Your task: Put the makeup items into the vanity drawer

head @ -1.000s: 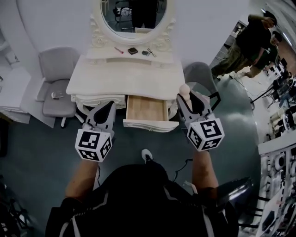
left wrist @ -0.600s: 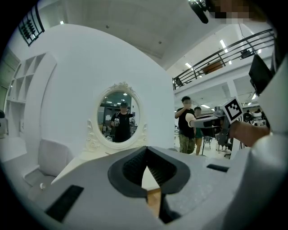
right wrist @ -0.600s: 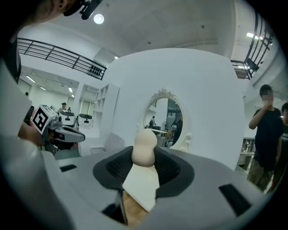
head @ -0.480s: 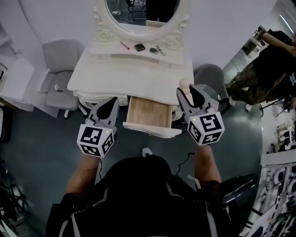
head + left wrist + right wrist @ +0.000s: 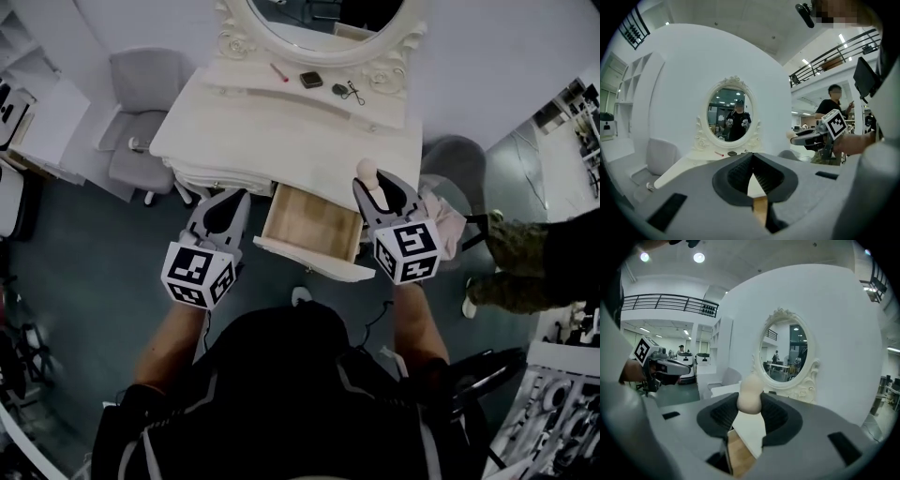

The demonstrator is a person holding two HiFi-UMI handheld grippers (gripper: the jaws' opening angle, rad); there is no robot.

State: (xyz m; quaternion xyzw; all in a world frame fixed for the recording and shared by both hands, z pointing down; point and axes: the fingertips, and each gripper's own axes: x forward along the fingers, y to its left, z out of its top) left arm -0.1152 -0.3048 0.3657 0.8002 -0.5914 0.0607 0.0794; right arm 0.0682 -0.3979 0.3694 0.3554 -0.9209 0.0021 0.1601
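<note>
The cream vanity (image 5: 281, 131) has its wooden drawer (image 5: 309, 223) pulled out, and I see nothing lying in it. My right gripper (image 5: 371, 184) is shut on a beige egg-shaped makeup sponge (image 5: 367, 171) just right of the drawer; in the right gripper view the sponge (image 5: 750, 392) sits between the pads. My left gripper (image 5: 234, 197) hangs left of the drawer, its tips together with nothing in them (image 5: 752, 158). On the shelf under the mirror (image 5: 319, 23) lie a red pencil (image 5: 279, 72), a black compact (image 5: 311, 80) and an eyelash curler (image 5: 349, 91).
A grey chair (image 5: 141, 103) stands left of the vanity. Another grey chair (image 5: 457, 167) with a pale cloth (image 5: 448, 223) stands at the right. A person in camouflage trousers (image 5: 534, 262) is at the far right. White shelving (image 5: 28, 112) is at the left edge.
Both grippers have moved closer to the vanity front and lower, the sponge still in the right one. The person at the right has walked down along the right side of the view.
</note>
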